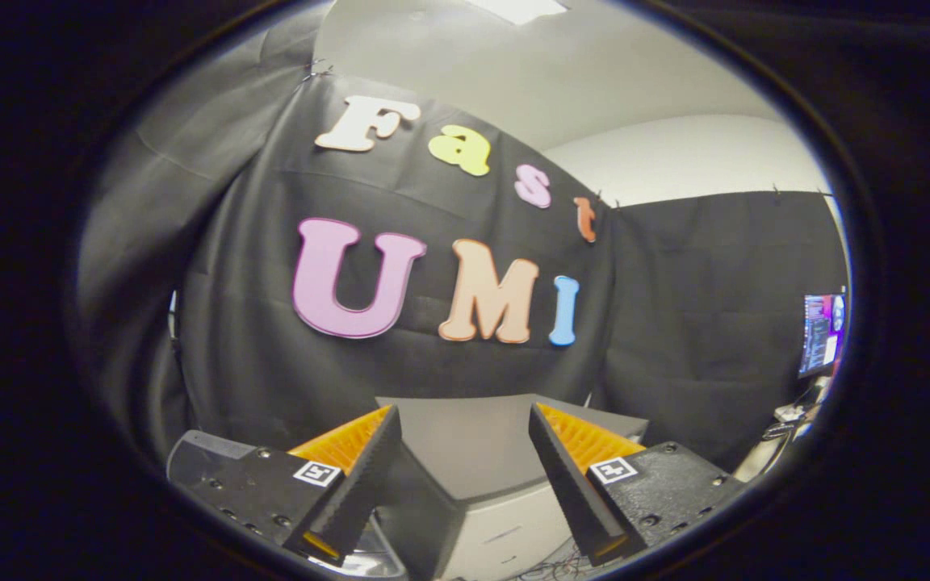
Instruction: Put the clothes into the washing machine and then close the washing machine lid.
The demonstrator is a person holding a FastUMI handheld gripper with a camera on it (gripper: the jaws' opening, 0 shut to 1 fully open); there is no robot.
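Note:
My gripper [461, 411] is open, its two fingers spread wide with nothing between them. It is tilted upward toward the black cloth wall. Between and just beyond the fingers sits a boxy white unit with a flat grey top [469, 448], which may be the washing machine; I cannot tell whether its lid is up or down. Its white front [513, 528] shows low between the fingers. A dark grey rounded part [194, 456] sticks out beside the left finger.
The black cloth wall [271, 339] hangs close behind the unit. A lit monitor [822, 332] stands to the far right over a desk edge with cables [788, 420]. Loose wires [554, 566] lie below the unit.

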